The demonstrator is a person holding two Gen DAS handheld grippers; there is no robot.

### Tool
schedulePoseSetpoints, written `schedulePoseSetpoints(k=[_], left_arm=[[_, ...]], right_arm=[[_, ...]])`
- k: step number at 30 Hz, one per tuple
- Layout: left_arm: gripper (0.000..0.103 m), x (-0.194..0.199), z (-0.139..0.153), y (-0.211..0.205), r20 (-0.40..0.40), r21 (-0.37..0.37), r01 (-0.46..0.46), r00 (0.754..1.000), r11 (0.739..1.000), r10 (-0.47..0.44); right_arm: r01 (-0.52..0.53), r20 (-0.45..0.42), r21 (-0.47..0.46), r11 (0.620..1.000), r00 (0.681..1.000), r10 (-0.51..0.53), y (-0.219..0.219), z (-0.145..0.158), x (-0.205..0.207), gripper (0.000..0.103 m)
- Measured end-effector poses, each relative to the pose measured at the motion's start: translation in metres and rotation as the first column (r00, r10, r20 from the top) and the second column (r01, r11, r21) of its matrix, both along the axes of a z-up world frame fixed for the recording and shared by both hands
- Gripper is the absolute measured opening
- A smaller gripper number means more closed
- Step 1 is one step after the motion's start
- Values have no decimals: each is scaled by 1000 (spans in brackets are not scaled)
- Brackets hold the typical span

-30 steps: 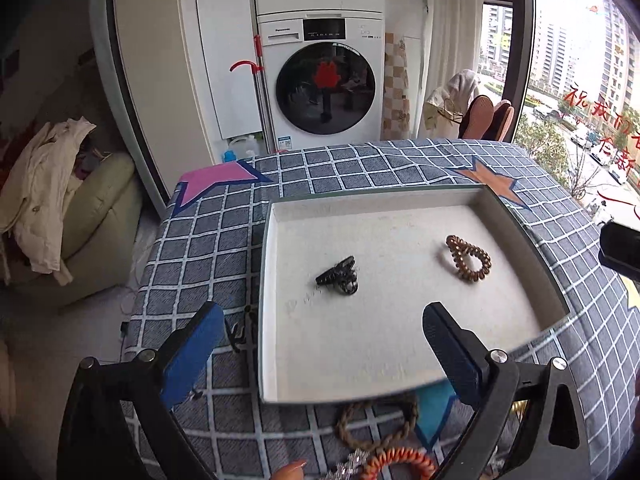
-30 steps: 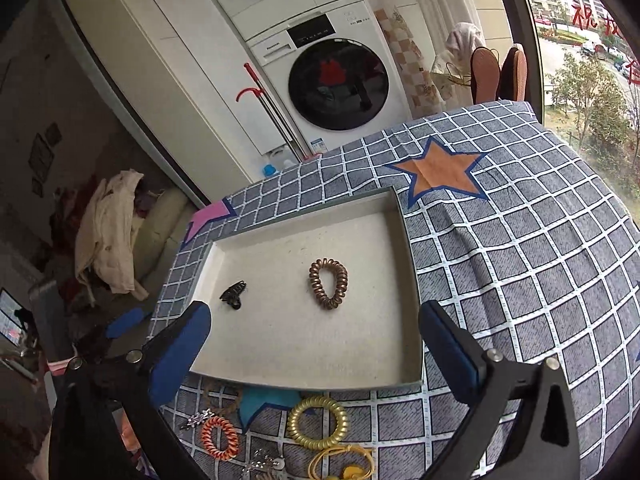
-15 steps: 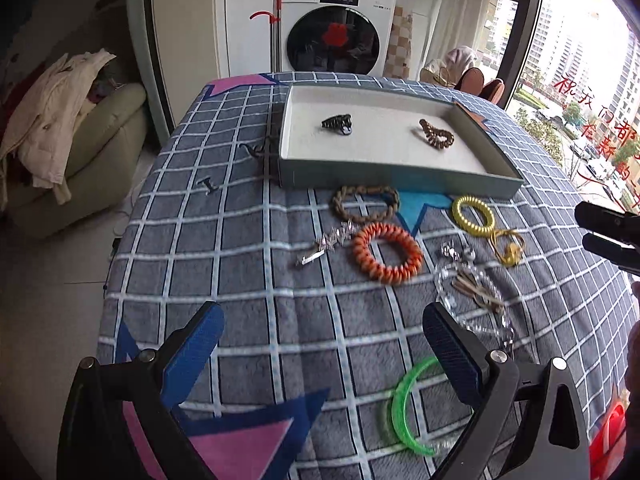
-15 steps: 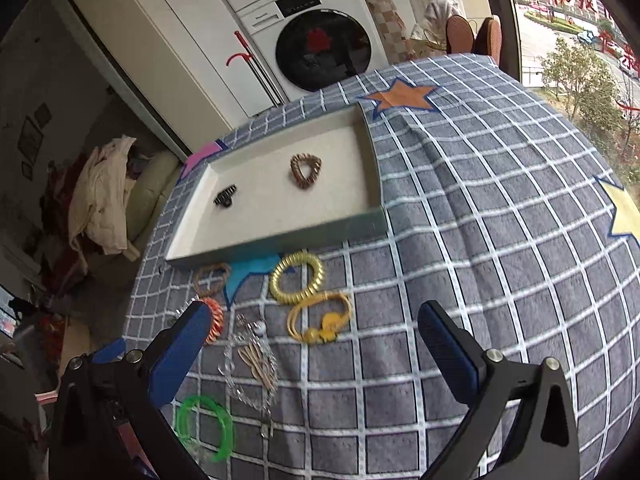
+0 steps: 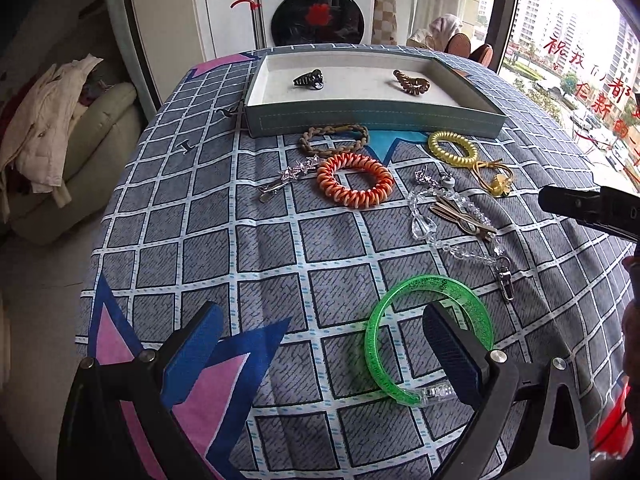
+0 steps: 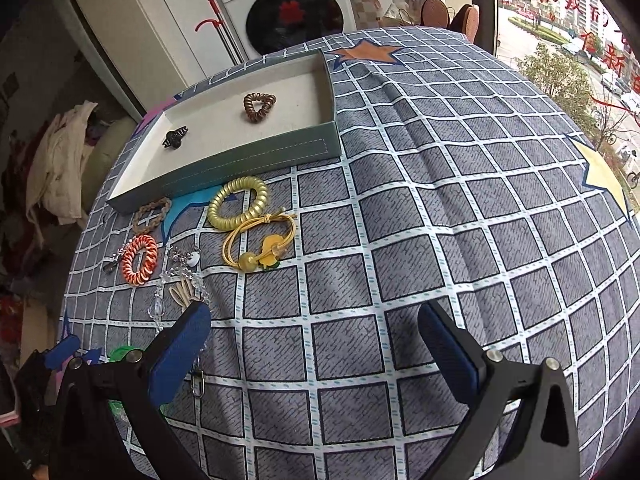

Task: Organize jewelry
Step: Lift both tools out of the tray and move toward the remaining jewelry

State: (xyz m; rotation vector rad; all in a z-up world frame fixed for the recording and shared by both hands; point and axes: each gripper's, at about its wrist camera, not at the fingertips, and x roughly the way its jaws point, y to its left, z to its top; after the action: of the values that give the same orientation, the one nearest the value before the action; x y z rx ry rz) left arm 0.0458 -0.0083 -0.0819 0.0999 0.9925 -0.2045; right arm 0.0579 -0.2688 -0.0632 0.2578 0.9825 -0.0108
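Observation:
A grey-green tray at the far side of the table holds a black claw clip and a brown coil tie. In front of it lie a braided tie, an orange coil tie, a yellow coil tie, a yellow cord tie, a star clip, a clear bead chain and a green bangle. My left gripper is open just over the bangle's left side. My right gripper is open over bare cloth.
The table has a grey checked cloth with coloured stars. A washing machine stands behind it, a sofa with clothes to the left, a window to the right. The right gripper's tip shows in the left wrist view.
Both grippers have pulled back from the tray toward the near side of the table. The loose jewelry came into view and the left gripper now sits near the green bangle.

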Motion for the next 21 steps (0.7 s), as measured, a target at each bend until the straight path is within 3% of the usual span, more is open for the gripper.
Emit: schedulePoseSetpoints(k=[6, 15, 21], left_arm=[[103, 2, -2, 0, -9, -5, -11, 1000, 1000, 11], [103, 2, -4, -3, -17, 7, 3, 1000, 1000, -3], [103, 0, -10, -9, -30, 34, 27, 999, 999, -26]], right_arm=[[-16, 8, -19, 1000, 1000, 16, 8, 2, 20, 101], [-1, -30, -44, 999, 1000, 0, 10, -11, 36, 75], [-15, -9, -68, 998, 1000, 15, 17, -10, 39, 72]])
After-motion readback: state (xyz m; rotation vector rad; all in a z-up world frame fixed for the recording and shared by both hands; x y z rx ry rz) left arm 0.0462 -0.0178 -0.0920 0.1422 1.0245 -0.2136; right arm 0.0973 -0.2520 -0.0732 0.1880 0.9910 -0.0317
